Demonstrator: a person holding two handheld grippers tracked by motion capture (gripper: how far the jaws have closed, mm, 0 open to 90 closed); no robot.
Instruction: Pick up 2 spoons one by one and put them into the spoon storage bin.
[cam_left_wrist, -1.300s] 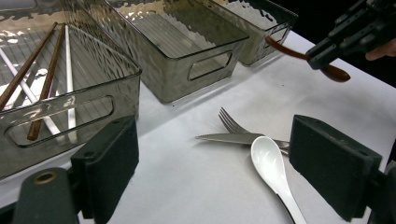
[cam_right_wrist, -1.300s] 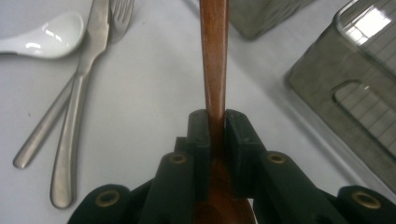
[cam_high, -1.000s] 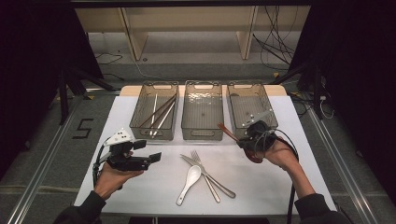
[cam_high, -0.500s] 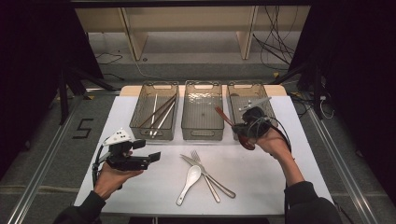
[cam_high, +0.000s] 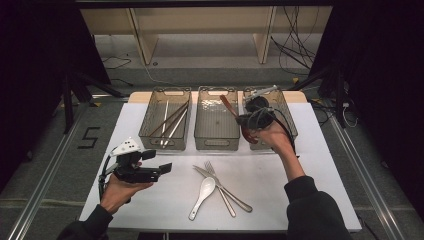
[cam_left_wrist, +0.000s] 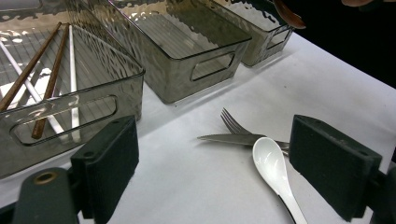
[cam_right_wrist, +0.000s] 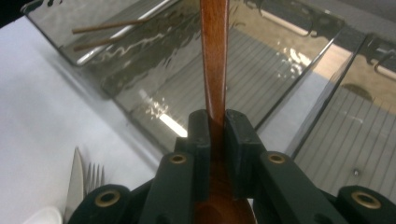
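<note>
- The work in hand looks like sorting cutlery into three clear bins, and I judge it partly done: the left bin (cam_high: 165, 120) already holds several chopsticks (cam_high: 170, 122), some brown and some pale.
- The middle bin (cam_high: 216, 120) looks empty.
- The right gripper (cam_high: 243, 119) is clamped tight on the handle of a brown wooden spoon (cam_high: 229, 106). In the right gripper view the handle (cam_right_wrist: 214, 60) runs straight out from between the closed pads.
- The spoon hangs in the air over the boundary between the middle bin and the right bin (cam_high: 272, 117), with its handle slanting over the middle bin. It is not yet set down in either.
- Left to sort, in front of the middle bin on the white surface (cam_high: 310, 170): a white spoon (cam_high: 203, 196), a fork (cam_high: 220, 187) and a knife (cam_high: 222, 186), the last two crossed and the white spoon just beside them.
- The left gripper (cam_high: 157, 170) hovers in front of the left bin with its jaws wide apart and nothing between them. The white spoon lies just ahead of it in the left gripper view (cam_left_wrist: 273, 170).
</note>
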